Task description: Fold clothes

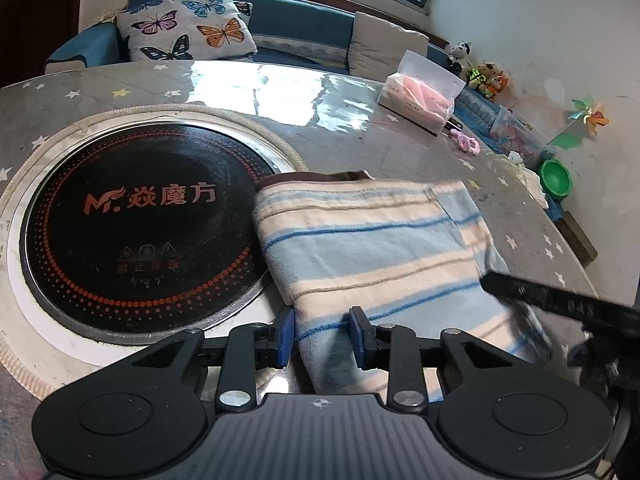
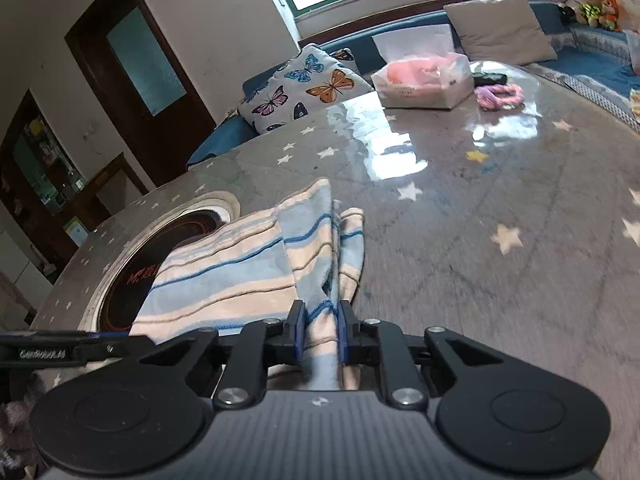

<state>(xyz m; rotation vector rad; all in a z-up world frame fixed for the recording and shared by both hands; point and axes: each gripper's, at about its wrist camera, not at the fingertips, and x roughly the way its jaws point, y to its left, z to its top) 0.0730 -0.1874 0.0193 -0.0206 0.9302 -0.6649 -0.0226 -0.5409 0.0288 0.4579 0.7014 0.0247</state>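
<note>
A folded garment with light blue, cream and dark blue stripes [image 1: 372,240] lies on the round table, its left edge over the black cooktop. My left gripper [image 1: 322,334] straddles the garment's near edge, its blue pads apart with cloth between them. My right gripper [image 2: 322,330] is shut on a bunched fold of the same garment [image 2: 248,276] at its near right corner. The right gripper's finger shows in the left wrist view [image 1: 560,300], over the cloth's right side.
A black round cooktop [image 1: 136,228] with red lettering is set into the table. A tissue pack [image 1: 420,94] and a pink hair tie [image 1: 466,144] sit at the far side. A sofa with a butterfly cushion [image 1: 188,24] is behind.
</note>
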